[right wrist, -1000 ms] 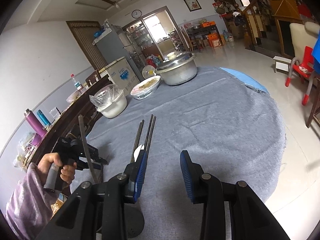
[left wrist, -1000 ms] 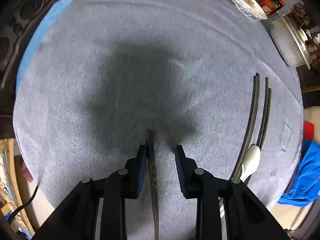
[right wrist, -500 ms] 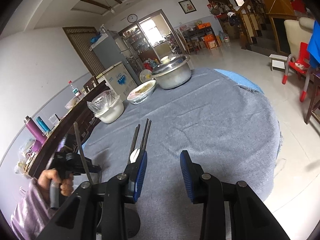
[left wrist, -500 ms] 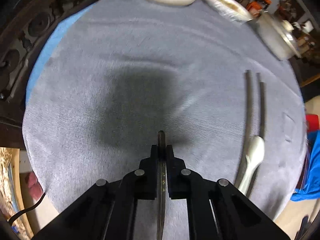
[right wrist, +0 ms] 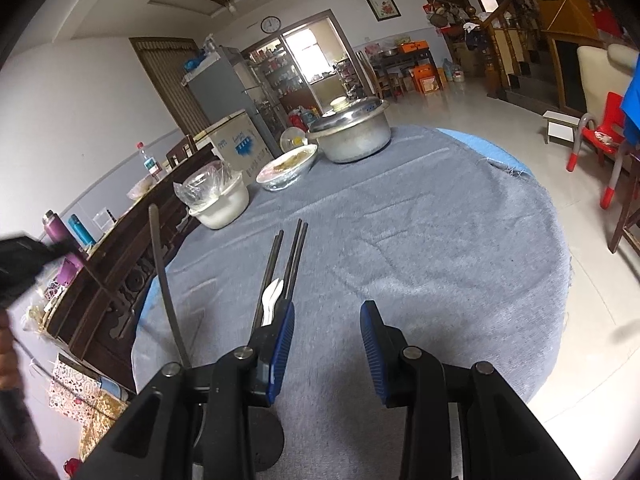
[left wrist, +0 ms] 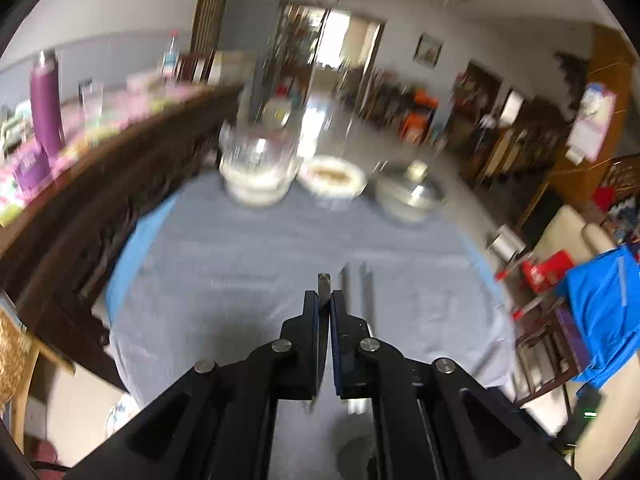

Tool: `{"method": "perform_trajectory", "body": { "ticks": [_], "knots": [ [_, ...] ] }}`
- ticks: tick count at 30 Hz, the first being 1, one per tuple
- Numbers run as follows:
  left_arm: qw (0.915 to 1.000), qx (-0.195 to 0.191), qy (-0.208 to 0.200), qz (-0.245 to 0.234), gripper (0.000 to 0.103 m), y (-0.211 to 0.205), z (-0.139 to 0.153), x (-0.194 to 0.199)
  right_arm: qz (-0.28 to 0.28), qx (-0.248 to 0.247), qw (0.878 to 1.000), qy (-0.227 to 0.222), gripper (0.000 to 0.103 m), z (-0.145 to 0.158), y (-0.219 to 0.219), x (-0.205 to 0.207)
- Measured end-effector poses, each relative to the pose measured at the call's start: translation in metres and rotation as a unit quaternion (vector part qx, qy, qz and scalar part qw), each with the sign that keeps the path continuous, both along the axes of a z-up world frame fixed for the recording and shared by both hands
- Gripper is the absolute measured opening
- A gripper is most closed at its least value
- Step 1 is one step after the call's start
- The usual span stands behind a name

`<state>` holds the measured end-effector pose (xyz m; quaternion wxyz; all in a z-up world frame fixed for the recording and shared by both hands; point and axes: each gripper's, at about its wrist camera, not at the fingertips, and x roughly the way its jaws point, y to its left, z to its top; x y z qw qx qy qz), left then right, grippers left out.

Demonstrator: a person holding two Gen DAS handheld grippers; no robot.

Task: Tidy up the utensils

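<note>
My left gripper (left wrist: 324,300) is shut on a dark chopstick (left wrist: 323,281) whose tip sticks out past the fingers; the view is blurred. In the right wrist view that chopstick (right wrist: 162,264) stands nearly upright at the left, above the table. Several dark chopsticks (right wrist: 294,256) and a white spoon (right wrist: 271,295) lie together on the grey cloth (right wrist: 420,248); they show faintly in the left wrist view (left wrist: 362,284). My right gripper (right wrist: 326,336) is open and empty, just right of the spoon.
At the table's far side stand a white bowl under plastic (right wrist: 218,200), a bowl of food (right wrist: 286,168) and a lidded metal pot (right wrist: 352,132). A dark wooden sideboard (right wrist: 120,264) runs along the left. Red chairs (right wrist: 600,136) stand at the right.
My left gripper closed on the chopstick, lifted it off the cloth and tilted up toward the room. My right gripper stayed open and barely moved.
</note>
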<state>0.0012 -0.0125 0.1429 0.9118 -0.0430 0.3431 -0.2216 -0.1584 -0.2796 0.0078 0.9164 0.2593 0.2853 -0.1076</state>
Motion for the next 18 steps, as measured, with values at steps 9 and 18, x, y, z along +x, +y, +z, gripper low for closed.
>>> {"method": "perform_trajectory", "body": {
  "ticks": [9,18],
  "knots": [
    [0.9894,-0.055,-0.134,-0.011,0.005,0.029,0.08,-0.061,0.008,-0.017,1.0,-0.005,0.037,0.006,0.014,-0.001],
    [0.9859,-0.075,-0.126,-0.08,0.005,0.036,0.091,-0.105,0.008,-0.024,1.0,-0.012,0.037,0.013,0.018,-0.006]
  ]
}}
